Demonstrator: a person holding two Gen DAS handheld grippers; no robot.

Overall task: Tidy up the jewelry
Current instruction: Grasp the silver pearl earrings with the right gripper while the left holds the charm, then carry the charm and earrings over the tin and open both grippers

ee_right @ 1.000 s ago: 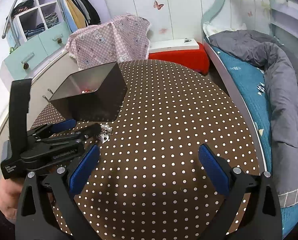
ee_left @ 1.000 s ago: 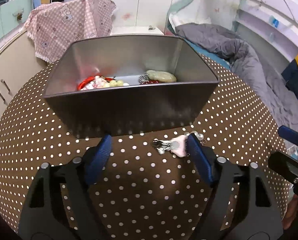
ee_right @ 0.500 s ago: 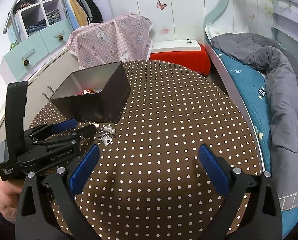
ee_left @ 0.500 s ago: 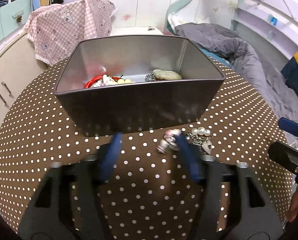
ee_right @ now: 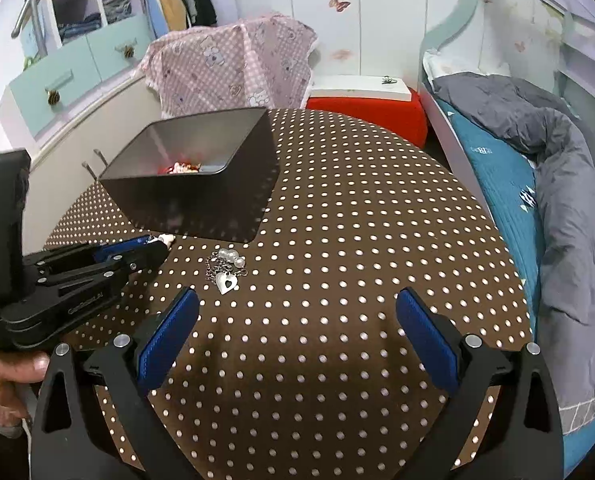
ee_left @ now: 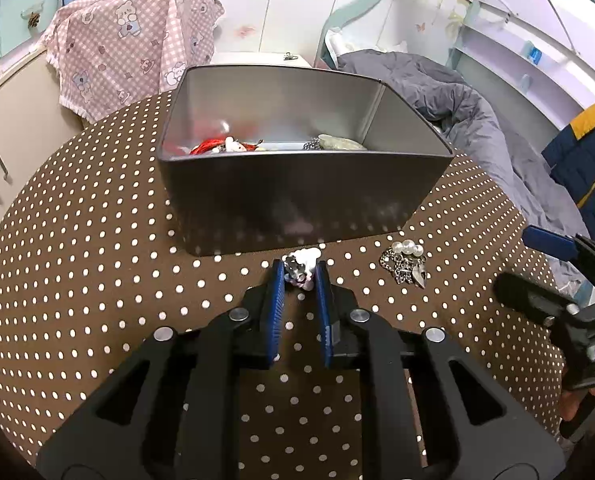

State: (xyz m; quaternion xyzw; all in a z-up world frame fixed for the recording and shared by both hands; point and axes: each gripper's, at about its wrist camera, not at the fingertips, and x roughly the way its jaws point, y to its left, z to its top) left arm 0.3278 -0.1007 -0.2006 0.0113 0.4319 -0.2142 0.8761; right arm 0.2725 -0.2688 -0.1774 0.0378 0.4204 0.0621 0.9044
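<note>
The left gripper [ee_left: 300,276] has its ribbed blue pads [ee_left: 275,300] drawn close together on a small pink and silver trinket [ee_left: 302,266], a lumpy piece with pale beads and a dark metal bit, pinched at the fingertips just in front of the near wall of the tin box [ee_left: 297,200]. Whether the trinket touches the tablecloth cannot be told. The box is a dark, smooth metal tub with sloping walls and a brushed silver inside; in it lie a red cord bracelet [ee_left: 211,146] with white beads on the left and a pale green stone piece [ee_left: 341,143] on the right. On the table to the right of the gripped trinket, near the box's right corner, rests a heap of fine silver chain [ee_right: 225,270] with three round pearls and a flat heart-shaped pendant. The tablecloth [ee_right: 357,240] is brown with even white dots over a round table. The right gripper [ee_right: 297,328] hangs above bare cloth nearer than the chain, its blue pads spread wide, holding nothing.
</note>
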